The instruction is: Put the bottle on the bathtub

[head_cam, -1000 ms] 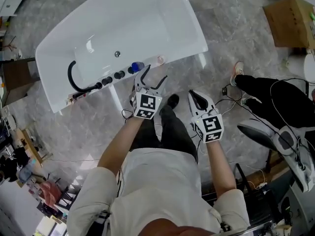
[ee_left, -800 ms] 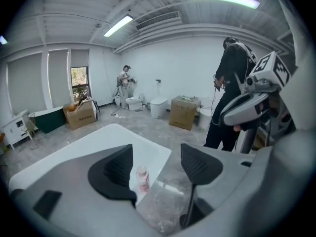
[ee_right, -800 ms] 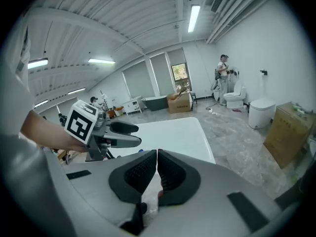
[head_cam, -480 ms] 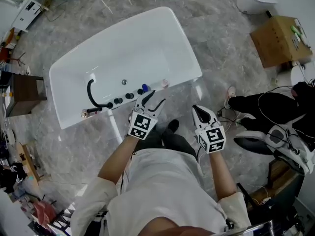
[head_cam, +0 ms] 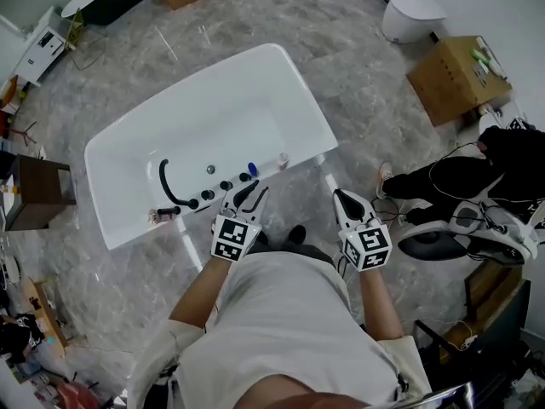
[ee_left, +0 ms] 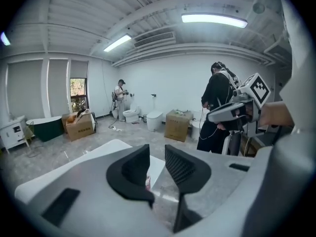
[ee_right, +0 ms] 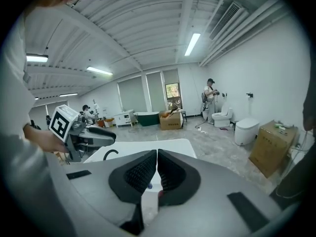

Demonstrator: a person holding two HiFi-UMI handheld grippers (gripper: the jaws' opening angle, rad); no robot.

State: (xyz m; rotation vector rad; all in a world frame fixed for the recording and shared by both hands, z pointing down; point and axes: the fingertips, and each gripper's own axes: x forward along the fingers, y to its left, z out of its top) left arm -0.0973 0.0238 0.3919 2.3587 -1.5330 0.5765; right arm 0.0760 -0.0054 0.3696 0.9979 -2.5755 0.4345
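The glossy white oval bathtub (head_cam: 213,109) lies on the grey marble floor (head_cam: 366,83) ahead of both tongs. The left tongs (head_cam: 252,191) have just been closing and show a narrow gap with nothing in it. The right tongs (head_cam: 341,198) are pressed together, empty. A small pinkish bottle (head_cam: 283,158) stands on the tub's near rim, ahead of and between them, touching neither.

No wording can be read anywhere; the print on the cardboard box (ee_left: 80,126) is too small.
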